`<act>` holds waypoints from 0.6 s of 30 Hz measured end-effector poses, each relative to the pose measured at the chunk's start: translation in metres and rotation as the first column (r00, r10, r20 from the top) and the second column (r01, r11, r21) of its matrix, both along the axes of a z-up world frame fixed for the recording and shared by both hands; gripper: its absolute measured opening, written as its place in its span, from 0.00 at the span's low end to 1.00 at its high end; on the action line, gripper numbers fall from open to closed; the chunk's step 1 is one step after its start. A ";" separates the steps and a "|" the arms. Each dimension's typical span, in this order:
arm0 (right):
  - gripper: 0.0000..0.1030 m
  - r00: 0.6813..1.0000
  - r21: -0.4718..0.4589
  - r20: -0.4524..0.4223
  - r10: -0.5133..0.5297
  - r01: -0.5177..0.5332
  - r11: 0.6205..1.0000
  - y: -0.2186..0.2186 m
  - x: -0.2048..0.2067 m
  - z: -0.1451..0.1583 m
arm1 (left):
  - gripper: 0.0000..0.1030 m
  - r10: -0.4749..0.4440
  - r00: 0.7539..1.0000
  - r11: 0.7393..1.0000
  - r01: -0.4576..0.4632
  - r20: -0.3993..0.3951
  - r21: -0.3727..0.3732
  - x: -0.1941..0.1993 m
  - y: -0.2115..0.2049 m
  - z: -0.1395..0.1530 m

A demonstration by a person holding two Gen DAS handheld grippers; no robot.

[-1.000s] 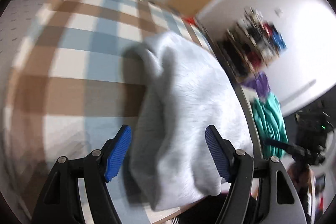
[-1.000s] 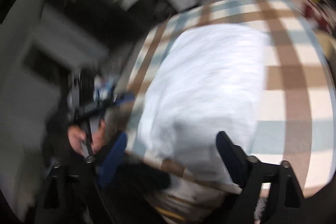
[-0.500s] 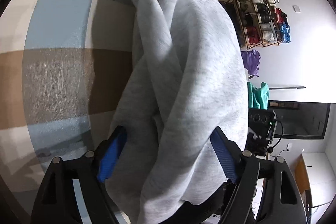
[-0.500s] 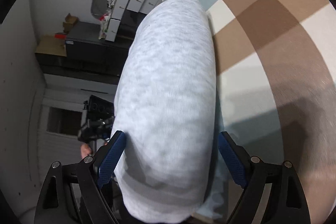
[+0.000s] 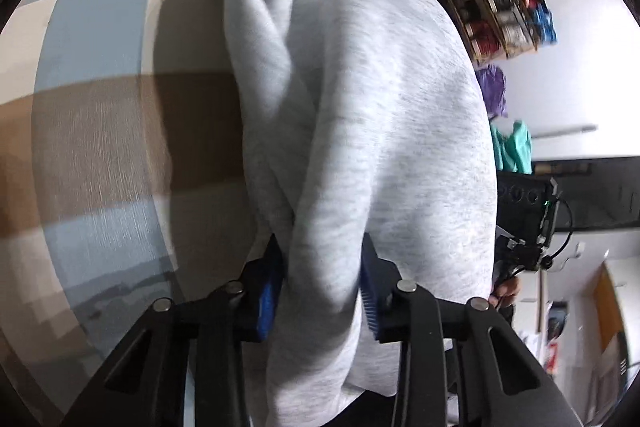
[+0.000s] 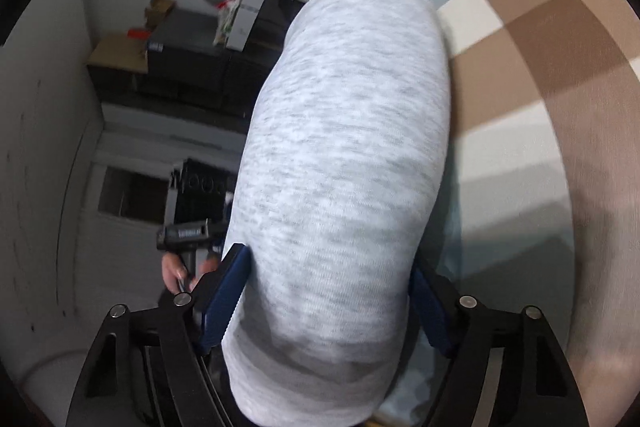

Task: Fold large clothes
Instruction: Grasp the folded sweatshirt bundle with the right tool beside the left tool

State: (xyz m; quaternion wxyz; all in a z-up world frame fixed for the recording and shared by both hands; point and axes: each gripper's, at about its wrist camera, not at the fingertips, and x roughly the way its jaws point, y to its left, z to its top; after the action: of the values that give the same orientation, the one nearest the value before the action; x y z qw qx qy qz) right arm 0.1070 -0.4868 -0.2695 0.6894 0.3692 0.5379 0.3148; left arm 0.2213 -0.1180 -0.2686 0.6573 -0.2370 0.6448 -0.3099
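Left wrist: left gripper (image 5: pixel 322 289), just closing, pinches a soft grey sweatshirt (image 5: pixel 360 115) fold. Right gripper (image 6: pixel 326 297), closing too, hugs its bulky end. Limp fleece; grip layered edges.

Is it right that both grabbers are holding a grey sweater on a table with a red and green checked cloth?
Not quite. The cloth is checked brown, blue and cream, as both wrist views show. The rest holds: the left gripper has just closed on the grey sweater, and the right gripper has been closing around it too.
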 end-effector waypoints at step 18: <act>0.69 0.999 0.068 0.026 -0.027 0.025 0.997 0.017 -0.021 -0.004 | 0.20 -0.045 0.998 0.999 0.046 0.037 -0.025 -0.015 0.007 -0.002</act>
State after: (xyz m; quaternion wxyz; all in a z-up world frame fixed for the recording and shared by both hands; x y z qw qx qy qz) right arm 0.0864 -0.4700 -0.2733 0.6877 0.3948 0.5130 0.3287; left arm 0.2064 -0.1114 -0.2702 0.6586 -0.2249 0.6339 -0.3373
